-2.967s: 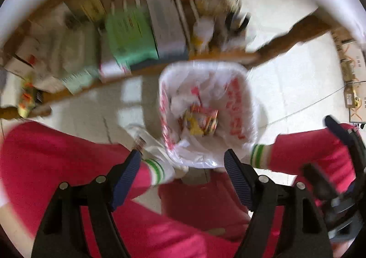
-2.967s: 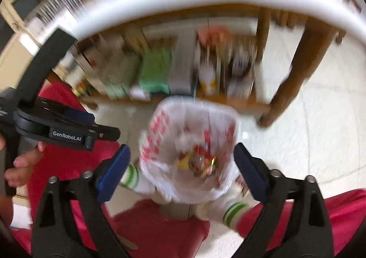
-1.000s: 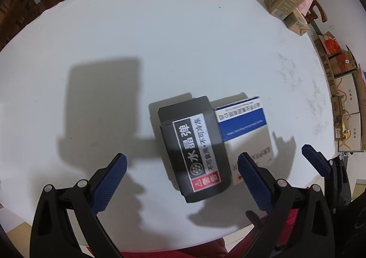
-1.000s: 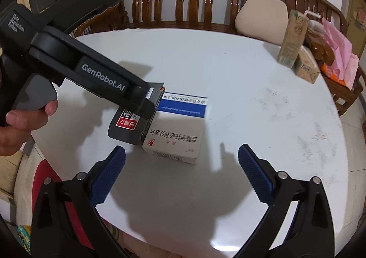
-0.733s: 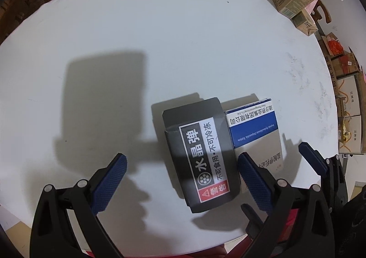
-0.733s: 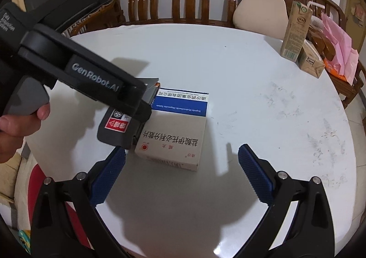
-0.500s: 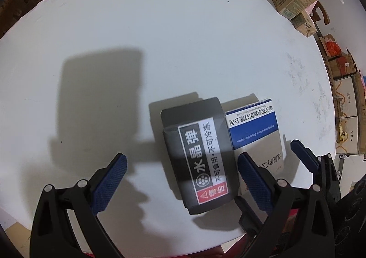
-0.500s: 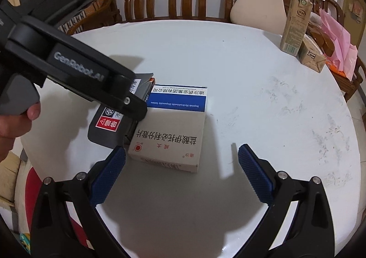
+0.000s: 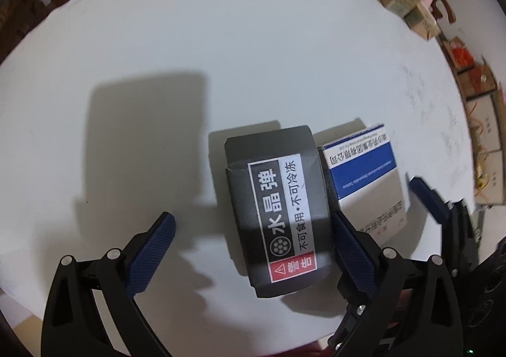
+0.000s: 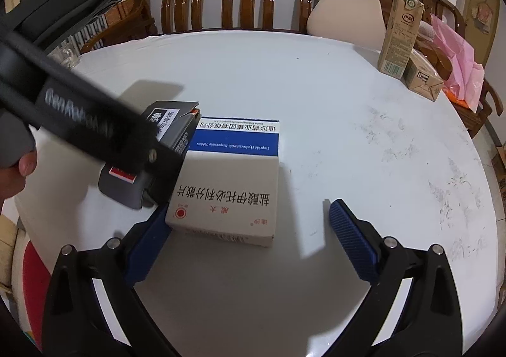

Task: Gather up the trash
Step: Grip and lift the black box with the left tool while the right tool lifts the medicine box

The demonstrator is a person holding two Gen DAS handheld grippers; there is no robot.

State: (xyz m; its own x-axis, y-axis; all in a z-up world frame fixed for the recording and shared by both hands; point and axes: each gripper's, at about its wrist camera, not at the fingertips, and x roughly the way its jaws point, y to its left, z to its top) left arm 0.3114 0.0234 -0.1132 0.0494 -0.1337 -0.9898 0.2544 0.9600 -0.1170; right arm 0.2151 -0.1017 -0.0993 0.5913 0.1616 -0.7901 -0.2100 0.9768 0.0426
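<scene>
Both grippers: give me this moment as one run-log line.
left gripper: open, straddling black box | right gripper: open, around white-and-blue box | boxes side by side on white table | nothing gripped

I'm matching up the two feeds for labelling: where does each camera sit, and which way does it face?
Left wrist: on the left hand-held gripper, looking down at the black box between its open fingers; the right hand-held gripper's blue pad shows at the right edge.
Right wrist: on the right hand-held gripper, looking across the white table at the white and blue box; a hand shows at the left edge.
Shared: both boxes, side by side on the table.
</scene>
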